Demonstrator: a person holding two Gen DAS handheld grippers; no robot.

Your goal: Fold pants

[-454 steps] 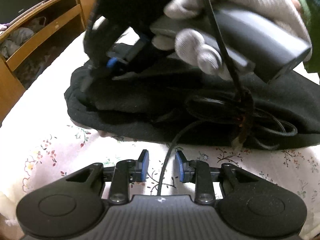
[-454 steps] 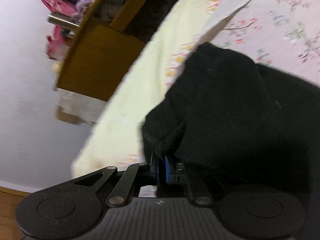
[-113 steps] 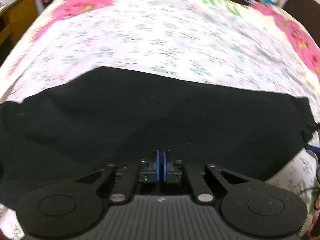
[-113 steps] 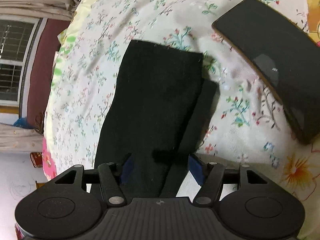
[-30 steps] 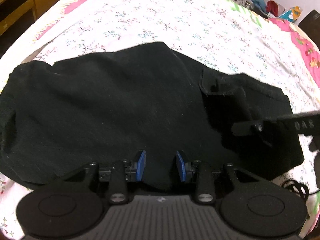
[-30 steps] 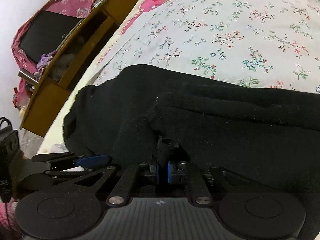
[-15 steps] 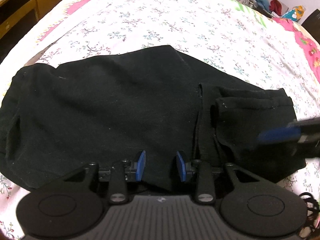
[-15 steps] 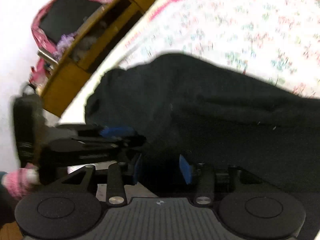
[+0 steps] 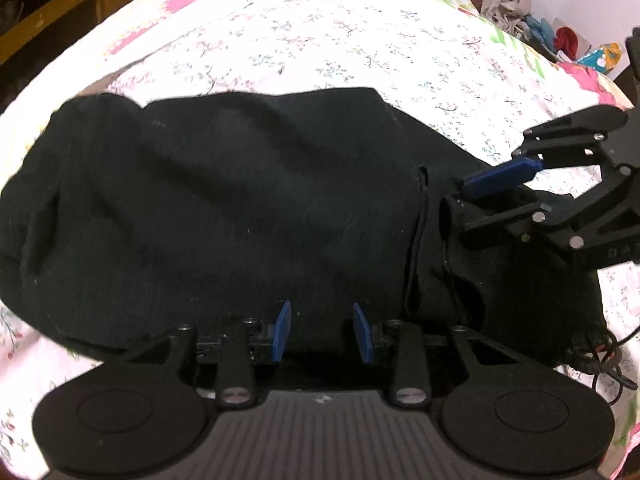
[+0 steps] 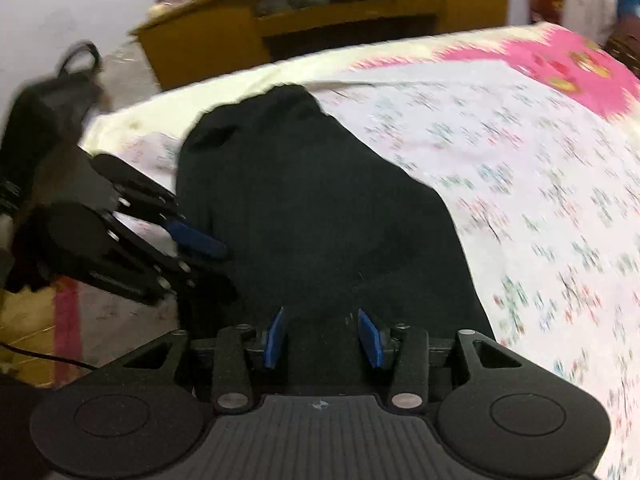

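Floral bedsheet (image 9: 360,40) under black pants (image 9: 240,200); wooden shelf (image 10: 340,20) behind; both grippers' fingers parted, gripping nothing.

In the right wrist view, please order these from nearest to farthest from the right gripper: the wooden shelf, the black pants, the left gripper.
1. black pants, directly under the right gripper, between its open fingers.
2. left gripper, to the left, at the pants' edge.
3. wooden shelf, far behind, beyond the bed.
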